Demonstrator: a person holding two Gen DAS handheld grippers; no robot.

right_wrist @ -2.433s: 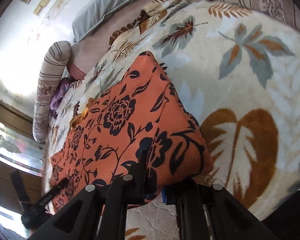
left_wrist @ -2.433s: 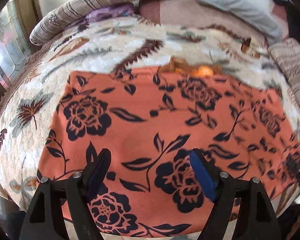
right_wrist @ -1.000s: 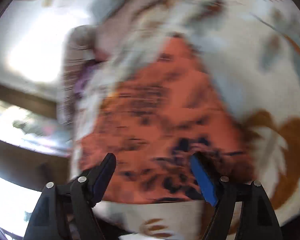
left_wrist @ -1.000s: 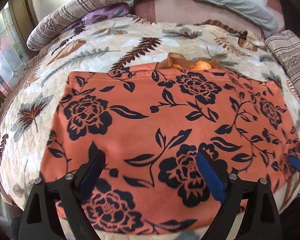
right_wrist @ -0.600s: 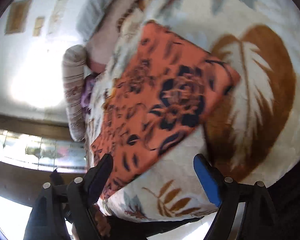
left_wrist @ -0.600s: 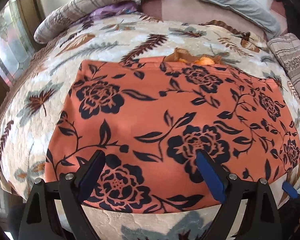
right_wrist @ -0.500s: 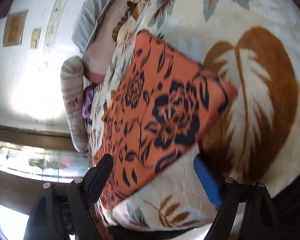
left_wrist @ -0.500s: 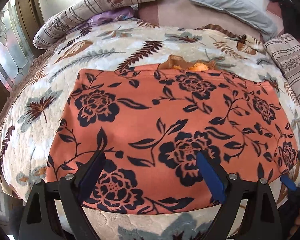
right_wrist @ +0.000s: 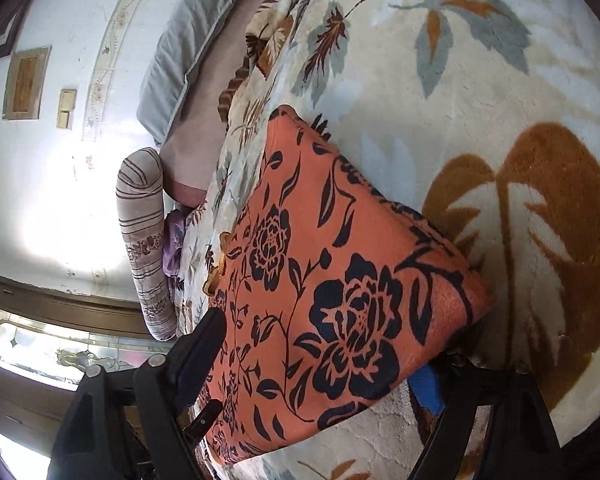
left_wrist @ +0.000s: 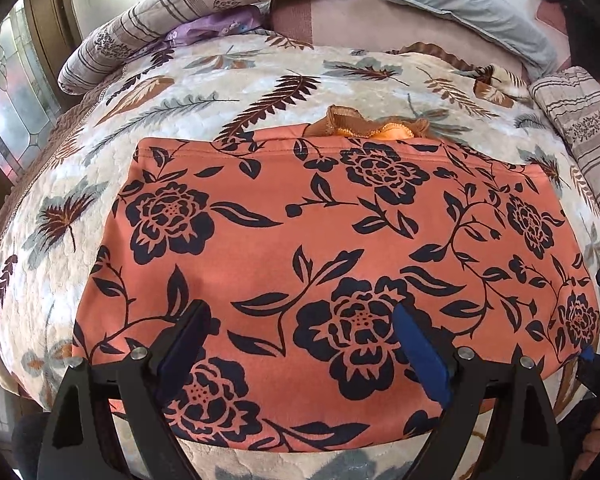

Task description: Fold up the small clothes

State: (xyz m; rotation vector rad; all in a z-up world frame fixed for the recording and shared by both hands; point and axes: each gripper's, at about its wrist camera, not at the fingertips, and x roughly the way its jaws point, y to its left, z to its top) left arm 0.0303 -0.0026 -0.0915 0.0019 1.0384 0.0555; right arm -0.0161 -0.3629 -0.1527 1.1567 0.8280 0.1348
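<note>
An orange garment with black flowers (left_wrist: 320, 248) lies folded flat on the leaf-patterned bedspread (left_wrist: 228, 92). It also shows in the right wrist view (right_wrist: 320, 280). A ruffled orange-brown edge (left_wrist: 364, 126) sticks out at its far side. My left gripper (left_wrist: 304, 340) is open and empty, above the garment's near edge. My right gripper (right_wrist: 320, 356) is open, its jaws either side of the garment's right corner; one blue pad (right_wrist: 428, 388) lies under that corner. The right gripper's tip (left_wrist: 596, 368) shows at the lower right of the left wrist view.
Striped bolsters (left_wrist: 196, 12) and a grey pillow (left_wrist: 460, 12) line the head of the bed. A purple cloth (left_wrist: 212, 26) lies by the left bolster. A striped cushion (left_wrist: 584, 128) is at the right. A window (right_wrist: 52, 352) is to the left.
My right gripper let go of the garment's corner and opened, then swung back so its jaws sit around that corner. My left gripper stayed open and drew back slightly toward the near edge.
</note>
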